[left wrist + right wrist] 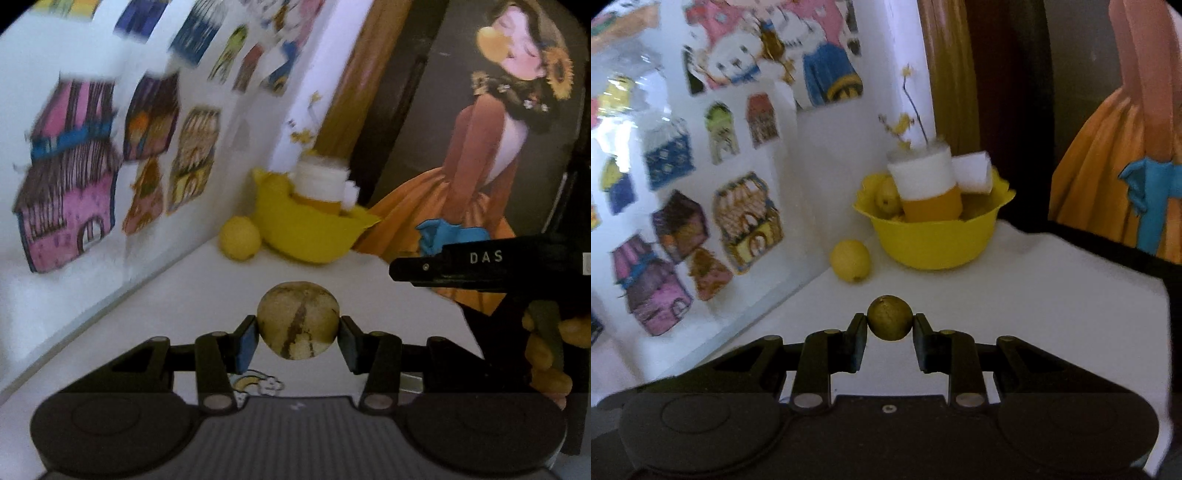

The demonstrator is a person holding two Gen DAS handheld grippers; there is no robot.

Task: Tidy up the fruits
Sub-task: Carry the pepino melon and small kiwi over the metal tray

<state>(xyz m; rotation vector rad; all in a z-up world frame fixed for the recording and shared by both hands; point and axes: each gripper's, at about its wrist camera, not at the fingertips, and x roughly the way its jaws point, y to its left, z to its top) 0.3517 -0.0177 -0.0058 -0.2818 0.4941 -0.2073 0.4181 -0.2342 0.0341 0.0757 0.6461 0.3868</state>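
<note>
My left gripper [298, 338] is shut on a round tan fruit with brown streaks [298, 319], held above the white table. My right gripper [889, 326] is shut on a small dark olive-green fruit [889, 317]. A yellow bowl [932, 240] stands in the far corner and also shows in the left wrist view [306, 229]. It holds yellow fruit [886, 195] and a white-and-orange cup [929, 188]. A loose lemon [850, 260] lies on the table left of the bowl; it also shows in the left wrist view [240, 238]. The right gripper's black finger [461, 267] crosses the left wrist view at right.
A white wall with colourful house stickers [746, 218] runs along the left. A dark poster of a woman in an orange dress [472, 166] stands behind the table. A bunch of small yellow fruit [546, 350] hangs at the right edge. The table's right edge [1160, 284] drops off.
</note>
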